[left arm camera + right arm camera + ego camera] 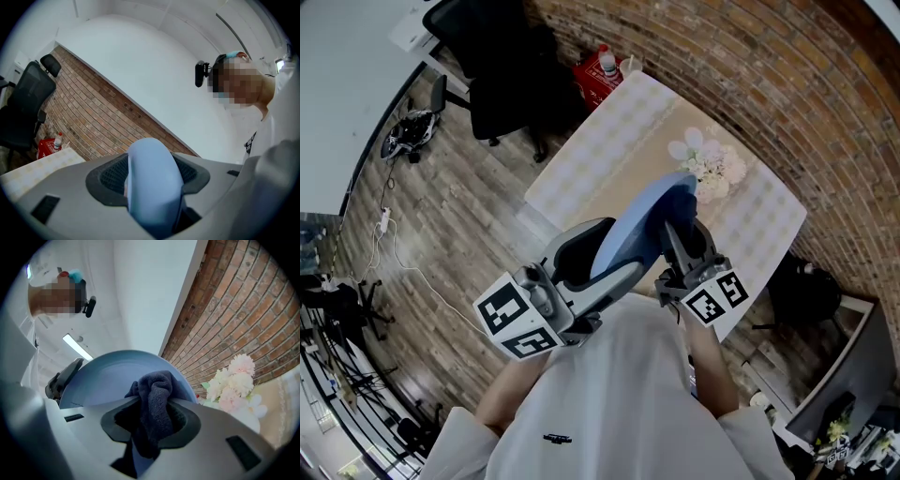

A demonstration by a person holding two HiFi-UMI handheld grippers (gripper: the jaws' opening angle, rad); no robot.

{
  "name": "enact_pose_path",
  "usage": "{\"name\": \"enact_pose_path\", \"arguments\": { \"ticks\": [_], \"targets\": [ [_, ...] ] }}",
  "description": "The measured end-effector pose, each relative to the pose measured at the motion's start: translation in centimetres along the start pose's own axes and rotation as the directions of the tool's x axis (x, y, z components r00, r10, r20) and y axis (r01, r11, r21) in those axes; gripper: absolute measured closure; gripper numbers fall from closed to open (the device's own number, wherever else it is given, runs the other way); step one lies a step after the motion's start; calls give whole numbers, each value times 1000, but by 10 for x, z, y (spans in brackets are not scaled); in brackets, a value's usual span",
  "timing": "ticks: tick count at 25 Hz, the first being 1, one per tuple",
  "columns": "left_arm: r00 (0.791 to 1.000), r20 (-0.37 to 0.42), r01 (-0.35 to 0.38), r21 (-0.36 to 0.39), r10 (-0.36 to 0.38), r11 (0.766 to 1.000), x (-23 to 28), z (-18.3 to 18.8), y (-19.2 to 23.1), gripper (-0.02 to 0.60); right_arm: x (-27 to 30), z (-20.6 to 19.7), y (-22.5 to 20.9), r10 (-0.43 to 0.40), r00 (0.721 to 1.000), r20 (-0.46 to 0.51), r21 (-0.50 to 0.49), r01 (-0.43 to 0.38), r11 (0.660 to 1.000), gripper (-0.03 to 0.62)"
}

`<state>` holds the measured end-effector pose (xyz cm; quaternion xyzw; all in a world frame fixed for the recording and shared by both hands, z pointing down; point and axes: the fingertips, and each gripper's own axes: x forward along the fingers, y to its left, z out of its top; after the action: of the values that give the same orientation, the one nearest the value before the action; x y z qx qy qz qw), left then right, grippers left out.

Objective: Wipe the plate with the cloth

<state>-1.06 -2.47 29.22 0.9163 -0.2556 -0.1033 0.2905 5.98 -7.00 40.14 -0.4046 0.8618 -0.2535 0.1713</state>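
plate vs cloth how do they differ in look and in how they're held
The plate is pale blue, smooth and rigid; the cloth is dark navy, soft and bunched. The plate stands on edge, its rim clamped in the left gripper; the cloth sits crumpled in the right gripper. The plate is much the larger. Both are held up above the table, each in shut jaws.

You stand on a wood-plank floor (441,244). A brick wall (750,75) runs along the table's (600,141) far edge, and a black office chair (502,84) sits near its corner.
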Motion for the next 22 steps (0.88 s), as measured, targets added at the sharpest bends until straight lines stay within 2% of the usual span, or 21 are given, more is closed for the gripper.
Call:
{"name": "enact_pose_path", "arguments": {
  "ticks": [7, 10, 22],
  "targets": [
    [1000, 11, -13, -6, 13, 1000, 3, 2, 0, 314, -10, -20, 3, -1, 999, -38, 44, 3, 999, 474],
    [999, 30, -16, -15, 17, 1000, 3, 5, 1, 314, -13, -27, 10, 27, 999, -44, 72, -23, 997, 474],
    [1000, 21, -23, 6, 23, 1000, 8, 1, 0, 314, -19, -32, 52, 128, 991, -49, 153, -119, 981, 474]
  ]
}}
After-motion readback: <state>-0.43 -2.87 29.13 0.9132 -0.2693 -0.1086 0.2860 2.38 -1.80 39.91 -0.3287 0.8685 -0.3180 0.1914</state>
